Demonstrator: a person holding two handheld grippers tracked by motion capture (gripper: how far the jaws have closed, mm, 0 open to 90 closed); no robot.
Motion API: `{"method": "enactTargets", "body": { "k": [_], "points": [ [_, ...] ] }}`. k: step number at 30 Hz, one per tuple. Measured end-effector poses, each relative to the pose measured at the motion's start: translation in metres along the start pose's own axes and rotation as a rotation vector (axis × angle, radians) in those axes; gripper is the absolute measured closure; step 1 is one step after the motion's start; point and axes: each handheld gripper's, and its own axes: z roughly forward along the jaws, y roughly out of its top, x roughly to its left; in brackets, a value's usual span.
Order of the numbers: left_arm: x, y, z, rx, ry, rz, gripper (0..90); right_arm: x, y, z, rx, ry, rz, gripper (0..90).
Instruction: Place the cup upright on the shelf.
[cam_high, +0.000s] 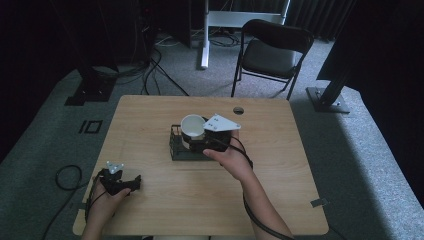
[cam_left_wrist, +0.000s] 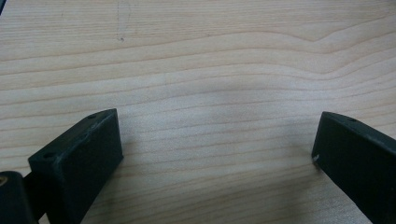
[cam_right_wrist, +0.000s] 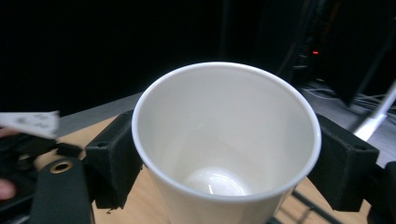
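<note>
A white paper cup (cam_high: 192, 126) hangs over a black wire rack (cam_high: 176, 148) at the middle of the wooden table (cam_high: 165, 205). My right gripper (cam_high: 196, 140) is shut on the cup; in the right gripper view the empty cup (cam_right_wrist: 224, 140) sits tilted between the two black fingers (cam_right_wrist: 114, 158), rim towards the camera. My left gripper (cam_high: 134, 183) rests near the table's front left corner, held by a hand. In the left gripper view its jaws stand wide apart over bare wood, so the left gripper (cam_left_wrist: 217, 149) is open and holds nothing.
A black folding chair (cam_high: 270, 50) stands beyond the far edge. A round cable hole (cam_high: 238, 110) lies in the tabletop behind the rack. Cables (cam_high: 67, 176) coil on the carpet at the left. Dark stands flank the table.
</note>
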Motion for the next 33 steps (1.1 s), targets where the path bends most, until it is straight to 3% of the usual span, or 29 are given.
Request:
{"method": "enactTargets", "body": {
  "k": [4, 7, 11, 12, 22, 33],
  "points": [
    [0.000, 0.000, 0.000, 0.002, 0.000, 0.000, 1.9, -0.016, -0.003, 0.006, 0.010, -0.082, 0.022, 19.7],
    [0.000, 0.000, 0.000, -0.001, 0.000, 0.000, 1.9, -0.025, -0.008, 0.010, 0.026, -0.115, 0.056, 19.7],
    [0.000, 0.000, 0.000, -0.002, 0.001, -0.001, 1.9, -0.031, -0.014, 0.014, 0.042, -0.139, 0.057, 19.7],
    [0.000, 0.000, 0.000, -0.002, 0.001, 0.000, 1.9, -0.034, -0.019, 0.017, 0.058, -0.163, 0.050, 19.7],
    [0.000, 0.000, 0.000, -0.001, 0.001, 0.001, 1.9, -0.049, -0.045, 0.029, 0.111, -0.220, 0.091, 19.7],
    [0.000, 0.000, 0.000, -0.002, 0.000, -0.001, 1.9, -0.054, -0.066, 0.038, 0.160, -0.232, 0.095, 19.7]
  ]
}}
